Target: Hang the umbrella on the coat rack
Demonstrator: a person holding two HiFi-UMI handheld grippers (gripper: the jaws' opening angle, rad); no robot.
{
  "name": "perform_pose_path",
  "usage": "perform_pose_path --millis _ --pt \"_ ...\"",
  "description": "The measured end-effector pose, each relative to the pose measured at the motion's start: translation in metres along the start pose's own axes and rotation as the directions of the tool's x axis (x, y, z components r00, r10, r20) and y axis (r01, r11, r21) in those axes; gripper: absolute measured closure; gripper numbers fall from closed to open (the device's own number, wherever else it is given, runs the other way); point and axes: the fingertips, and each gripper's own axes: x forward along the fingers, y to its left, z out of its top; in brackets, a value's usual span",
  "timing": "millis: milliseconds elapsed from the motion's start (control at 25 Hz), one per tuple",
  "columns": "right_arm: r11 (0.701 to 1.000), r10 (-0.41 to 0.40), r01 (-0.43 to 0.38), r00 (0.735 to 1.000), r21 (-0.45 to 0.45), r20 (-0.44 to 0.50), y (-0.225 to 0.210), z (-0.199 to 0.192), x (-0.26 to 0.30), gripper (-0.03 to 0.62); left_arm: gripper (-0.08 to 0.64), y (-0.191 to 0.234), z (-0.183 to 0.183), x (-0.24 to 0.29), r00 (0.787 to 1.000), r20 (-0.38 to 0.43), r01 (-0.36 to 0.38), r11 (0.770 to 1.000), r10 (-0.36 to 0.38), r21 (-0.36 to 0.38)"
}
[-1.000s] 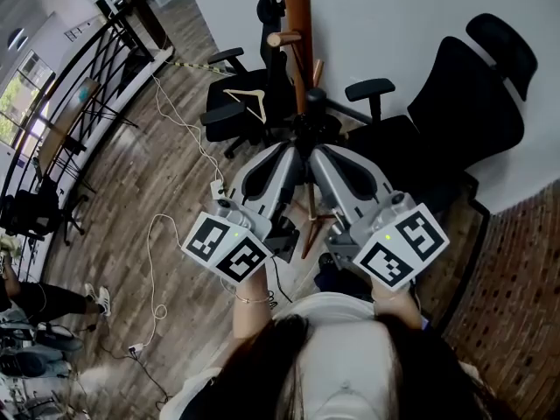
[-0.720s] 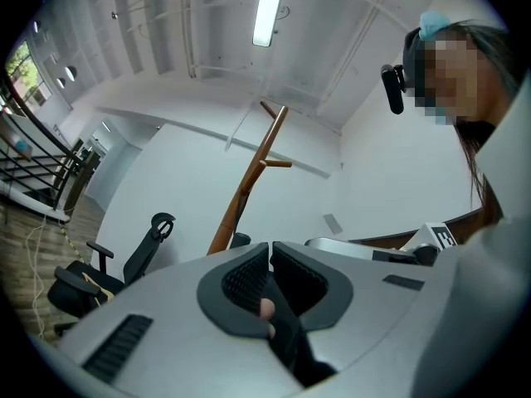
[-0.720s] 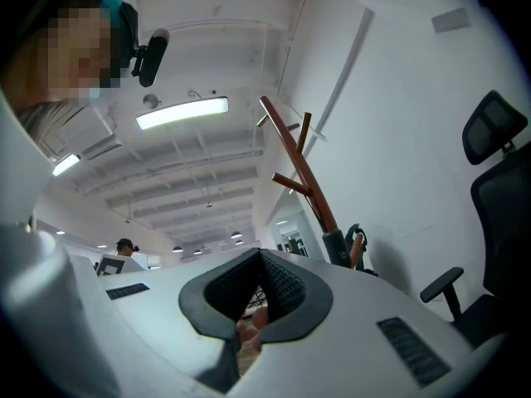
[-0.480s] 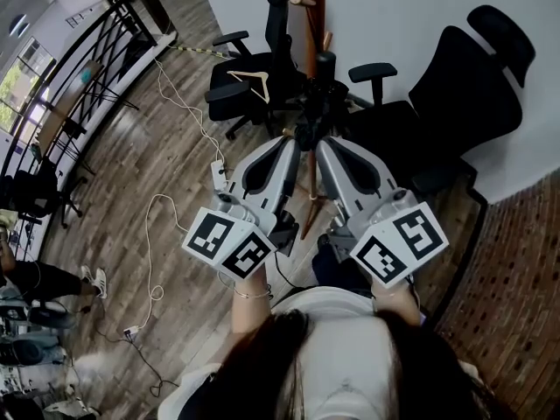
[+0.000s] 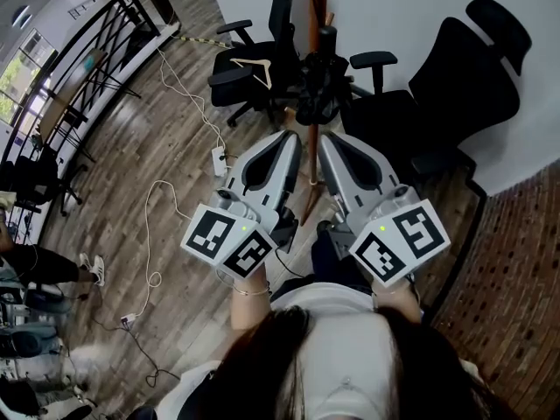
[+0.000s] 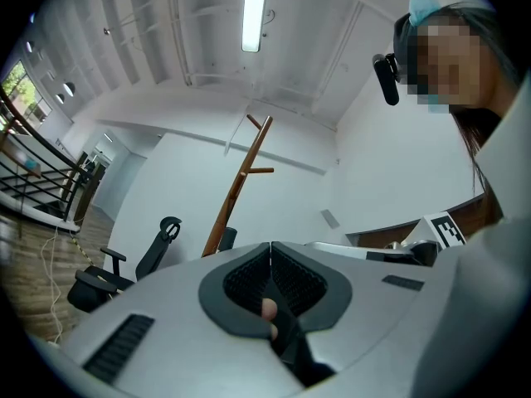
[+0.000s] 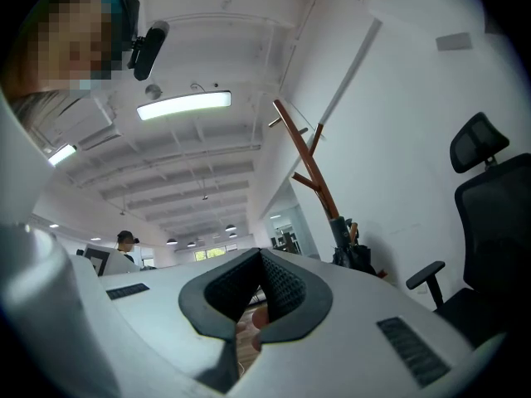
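Observation:
The black folded umbrella [image 5: 320,84] hangs upright against the brown wooden coat rack [image 5: 313,20], handle end up. In the right gripper view the umbrella [image 7: 354,252] sits low on the rack's pole [image 7: 314,177], well beyond the jaws. My left gripper [image 5: 294,136] and right gripper [image 5: 325,138] are side by side just short of the umbrella, both pointing at it. Each is shut with nothing between its pads. The left gripper view shows the coat rack [image 6: 239,185] past the left gripper [image 6: 270,247]. The right gripper [image 7: 261,255] has its tips pressed together.
Black office chairs stand round the rack: one at left [image 5: 254,77] with a wooden hanger [image 5: 255,63] on it, one at right [image 5: 455,86]. White cables [image 5: 156,226] and a power strip [image 5: 218,157] lie on the wood floor. A black railing [image 5: 61,86] runs at far left.
The umbrella and rack now sit farther from the gripper tips, a gap showing where the tips were right at the umbrella a second ago. Both grippers stay side by side.

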Motion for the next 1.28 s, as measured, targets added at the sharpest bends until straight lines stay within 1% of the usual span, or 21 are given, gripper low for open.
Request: perform_pose_path --millis 400,640,880,1120,1280 --pt "0.999 -0.029 0.029 1.0 -0.039 -0.008 0.019 -0.008 -0.029 0.558 0.545 -0.025 0.001 -0.031 1.0 0.008 -0.004 1.0 0.004 -0.004" --pt "0.998 -0.028 0.027 1.0 -0.054 -0.014 0.03 -0.014 -0.039 0.558 0.545 -0.03 -0.007 -0.047 1.0 0.001 -0.015 1.0 0.015 -0.018" --pt "0.998 -0.024 0.023 1.0 -0.06 -0.013 0.041 -0.014 -0.049 0.557 0.545 -0.04 -0.005 -0.06 1.0 0.004 -0.013 1.0 0.013 -0.017" --pt "0.997 -0.026 0.025 1.0 -0.07 -0.013 0.048 -0.022 -0.057 0.558 0.545 -0.044 -0.012 -0.071 1.0 0.001 -0.008 1.0 0.008 -0.021" --pt "0.998 -0.017 0.016 1.0 -0.066 -0.016 0.05 -0.015 -0.065 0.558 0.545 -0.055 -0.013 -0.071 1.0 -0.004 -0.011 1.0 0.01 -0.03"
